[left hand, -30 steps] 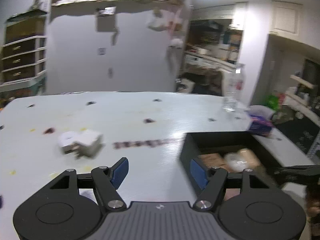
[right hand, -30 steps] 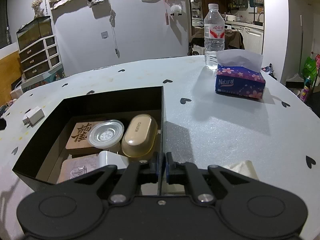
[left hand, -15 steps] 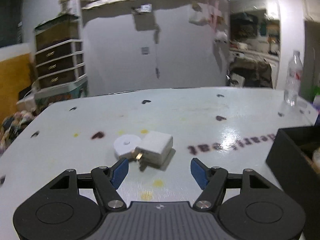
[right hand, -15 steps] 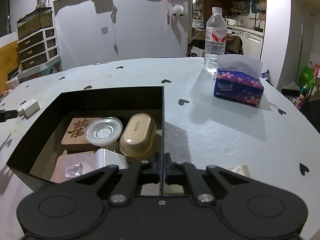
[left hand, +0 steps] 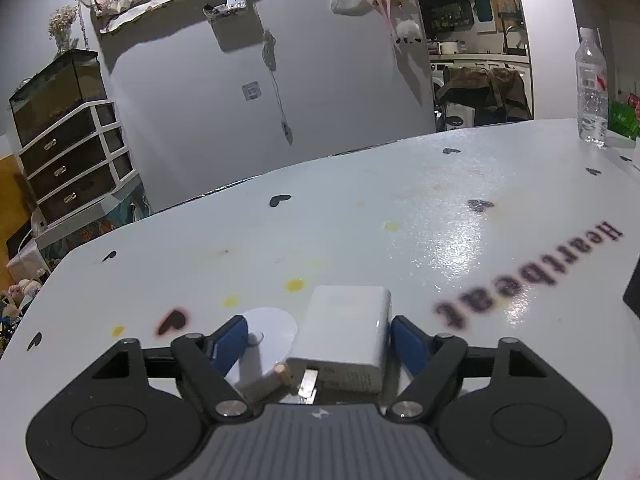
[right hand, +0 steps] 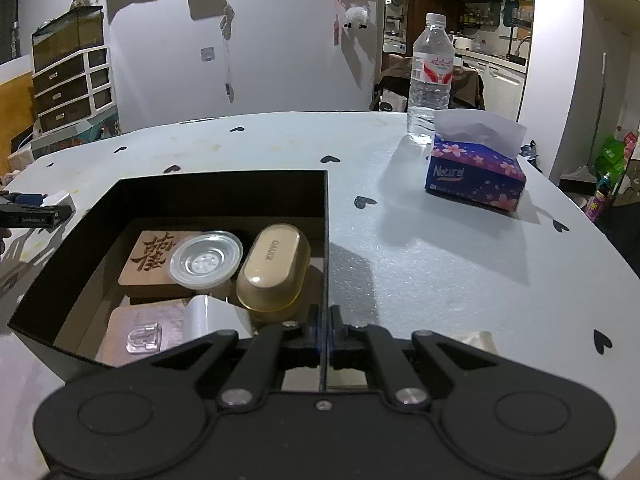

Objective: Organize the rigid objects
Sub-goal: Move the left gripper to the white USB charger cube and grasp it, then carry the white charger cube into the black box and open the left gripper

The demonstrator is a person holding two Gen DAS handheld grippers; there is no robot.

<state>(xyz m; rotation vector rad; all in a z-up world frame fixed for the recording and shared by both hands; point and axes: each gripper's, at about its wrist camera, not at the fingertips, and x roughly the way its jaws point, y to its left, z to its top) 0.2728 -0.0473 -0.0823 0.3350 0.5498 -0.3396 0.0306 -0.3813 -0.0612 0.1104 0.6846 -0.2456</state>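
Where legible, "KINYO" case [right hand: 273,268], "Natural" tissues [right hand: 476,176]

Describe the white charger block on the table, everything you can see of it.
The white charger block is a smooth rectangular adapter, plastic by the look, with rounded edges. It lies flat on the pale table, metal plug prongs pointing back toward the camera. A flat white round disc sits against its left side. It lies between the blue pads of the left hand-held gripper, whose jaws are opening; the right pad stands close beside it, contact uncertain.
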